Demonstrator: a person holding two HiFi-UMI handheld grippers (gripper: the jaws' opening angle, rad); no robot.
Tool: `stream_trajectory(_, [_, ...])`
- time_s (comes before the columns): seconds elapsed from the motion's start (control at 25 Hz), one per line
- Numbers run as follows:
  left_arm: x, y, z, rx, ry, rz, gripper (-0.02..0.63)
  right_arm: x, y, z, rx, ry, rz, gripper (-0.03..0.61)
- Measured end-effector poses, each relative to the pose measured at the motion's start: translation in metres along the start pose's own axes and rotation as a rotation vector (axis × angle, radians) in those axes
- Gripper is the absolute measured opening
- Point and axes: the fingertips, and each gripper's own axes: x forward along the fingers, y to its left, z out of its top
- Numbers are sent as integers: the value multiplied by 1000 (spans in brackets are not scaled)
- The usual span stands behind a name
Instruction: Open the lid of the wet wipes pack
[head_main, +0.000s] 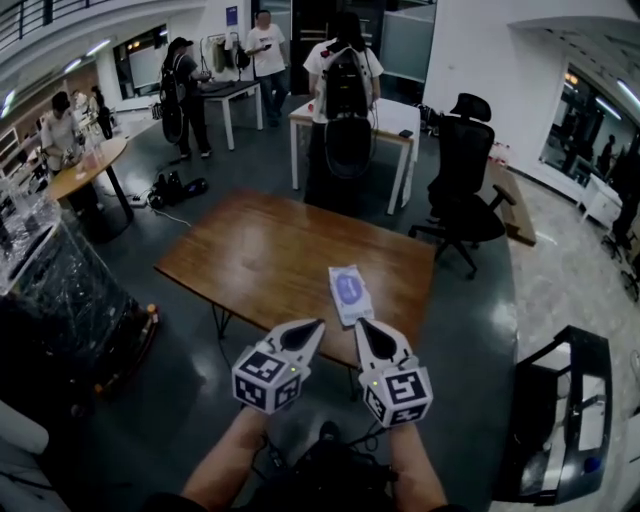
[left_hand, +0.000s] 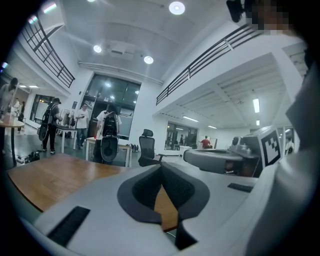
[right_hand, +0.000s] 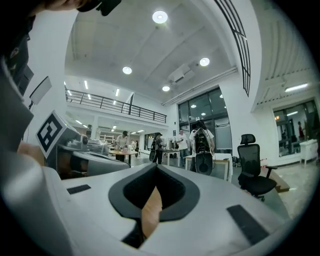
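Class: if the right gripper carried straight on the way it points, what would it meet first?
Probably the wet wipes pack, lying on the table just ahead of the right gripper in the head view. The gripper's height is unclear, so it might pass over.

Tabletop (head_main: 255, 262) open around wipes pack (head_main: 350, 293) — chair (head_main: 465, 170) beyond.
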Motion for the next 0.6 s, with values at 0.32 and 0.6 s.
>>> stream_trajectory(0.32, [56, 38, -6, 21, 58, 17, -5, 52, -45, -11, 27, 15, 1, 11])
stream_trajectory(0.6, [91, 65, -6, 34, 98, 33, -5, 84, -73, -23, 57, 34, 10, 11])
